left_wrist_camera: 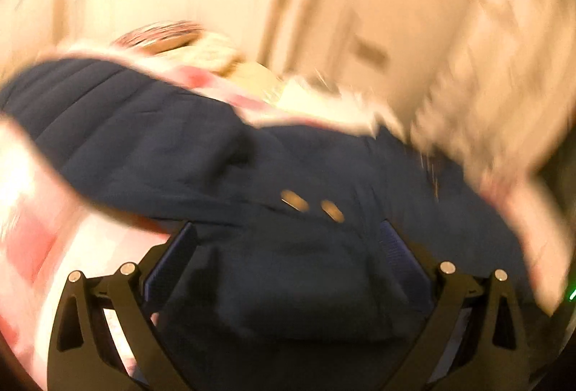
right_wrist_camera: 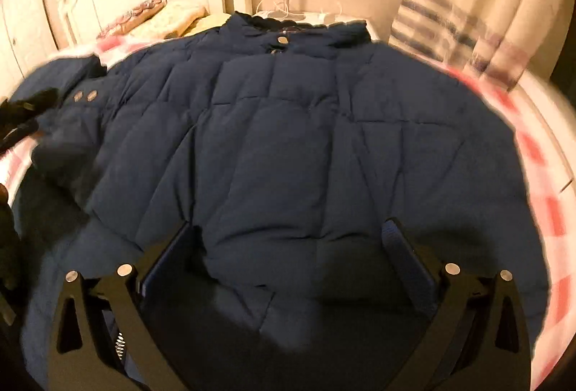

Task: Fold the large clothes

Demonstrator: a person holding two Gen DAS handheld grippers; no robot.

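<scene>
So the bed (right_wrist_camera: 540, 153) with its pink-and-white check cover takes up most of both views, and the navy puffer jacket (right_wrist_camera: 280, 139) lies spread flat across it, collar at the far end, I'd guess so the panels can be folded inward. Its sleeve (right_wrist_camera: 64, 124) trails off to the left, cuff snaps (left_wrist_camera: 311, 204) showing. My left gripper (left_wrist_camera: 288, 240) sits over that sleeve, fingers spread with fabric between them, not pinching it (blurry view). My right gripper (right_wrist_camera: 288, 240) hovers at the near hem, fingers spread too. No readable labels or writing anywhere.
</scene>
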